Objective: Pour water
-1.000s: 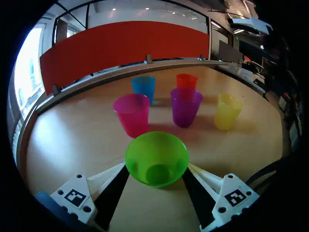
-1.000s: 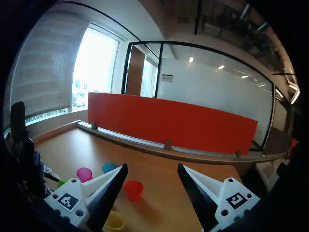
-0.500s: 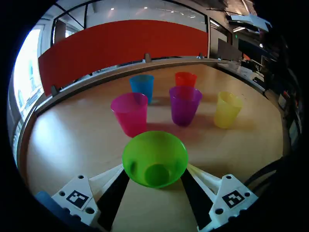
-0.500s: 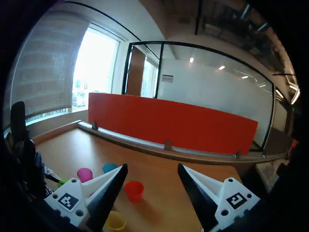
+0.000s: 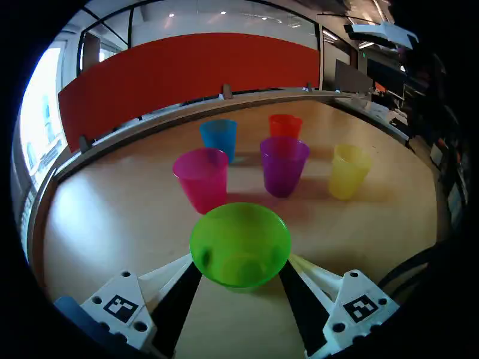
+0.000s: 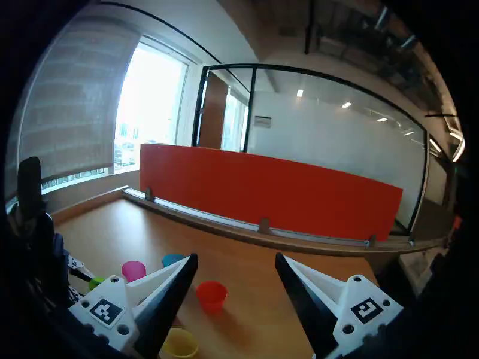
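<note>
- Left gripper view: left claw [image 5: 239, 263] closed on green cup [image 5: 239, 239]; it seems light, thin plastic, so grip mid-wall gently.
- Right claw [image 6: 235, 258] wide open, empty.

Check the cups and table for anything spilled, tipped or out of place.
Nothing stands out. The pink cup, blue cup, purple cup, orange cup and yellow cup stand upright on the table, with no spill visible. The green cup is gripped between the fingers of the left gripper.
</note>
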Tool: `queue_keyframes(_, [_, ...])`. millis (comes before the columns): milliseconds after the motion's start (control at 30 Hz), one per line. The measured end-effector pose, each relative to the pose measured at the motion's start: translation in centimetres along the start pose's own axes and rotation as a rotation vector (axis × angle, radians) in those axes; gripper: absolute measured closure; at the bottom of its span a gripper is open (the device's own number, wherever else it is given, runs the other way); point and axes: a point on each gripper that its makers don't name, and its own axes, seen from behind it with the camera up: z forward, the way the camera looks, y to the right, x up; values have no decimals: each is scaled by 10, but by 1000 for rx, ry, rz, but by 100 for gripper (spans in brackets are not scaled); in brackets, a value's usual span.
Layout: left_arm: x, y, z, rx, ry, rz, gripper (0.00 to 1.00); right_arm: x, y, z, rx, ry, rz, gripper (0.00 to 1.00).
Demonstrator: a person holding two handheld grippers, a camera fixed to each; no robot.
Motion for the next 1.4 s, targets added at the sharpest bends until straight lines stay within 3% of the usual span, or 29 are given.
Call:
queue_keyframes(200, [11,-2,-13,10,21,-15,19,5,-6,11,26,3,-14,0])
queue_keyframes(500, [28,-4,-43,35,52,-45,19,8,-24,43,97,-17,-63,0])
queue_keyframes(867, [31,-5,-68,79,53,-77,19,-12,-65,93,248,-109,-139,0])
queue_keyframes(1400, [22,-7,-81,107,48,-105,19,-71,-118,150,460,-281,-187,0])
